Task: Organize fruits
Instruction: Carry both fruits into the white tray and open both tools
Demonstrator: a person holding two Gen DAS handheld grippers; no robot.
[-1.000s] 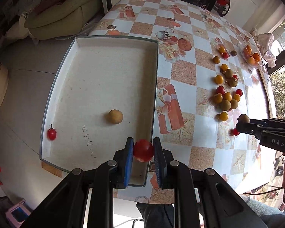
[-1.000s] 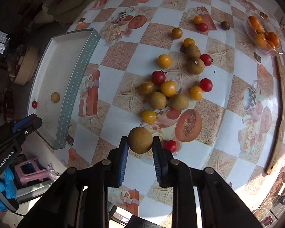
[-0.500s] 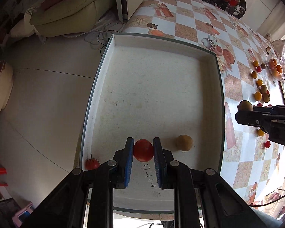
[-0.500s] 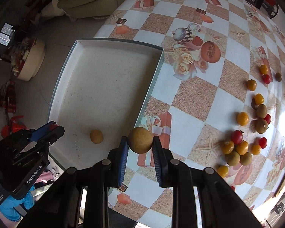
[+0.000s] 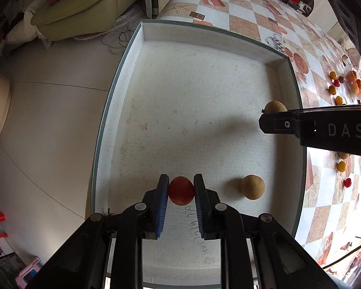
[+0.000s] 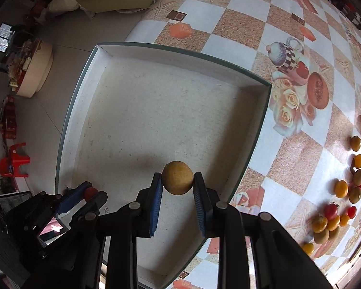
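A white tray (image 5: 122,72) with a green rim sits on the table's left end; it also shows in the right wrist view (image 6: 84,77). My left gripper (image 5: 180,190) is shut on a red tomato (image 5: 181,190), low over the tray's near part. A tan round fruit (image 5: 252,187) lies in the tray just right of it. My right gripper (image 6: 177,180) is shut on a tan round fruit (image 6: 177,180) and holds it above the tray's right side; this fruit also shows in the left wrist view (image 5: 275,107). The left gripper (image 6: 86,195) shows at lower left.
Several loose yellow, red and brown fruits (image 6: 344,187) lie on the checked tablecloth (image 6: 240,24) to the right of the tray. A bag of orange fruit (image 5: 353,85) sits at the far right. A green sofa (image 5: 79,7) and bare floor lie past the table's left edge.
Both grippers have moved left and lower over the tray with their fruits still held. The small red tomato seen at the tray's near-left corner is now hidden behind the left gripper.
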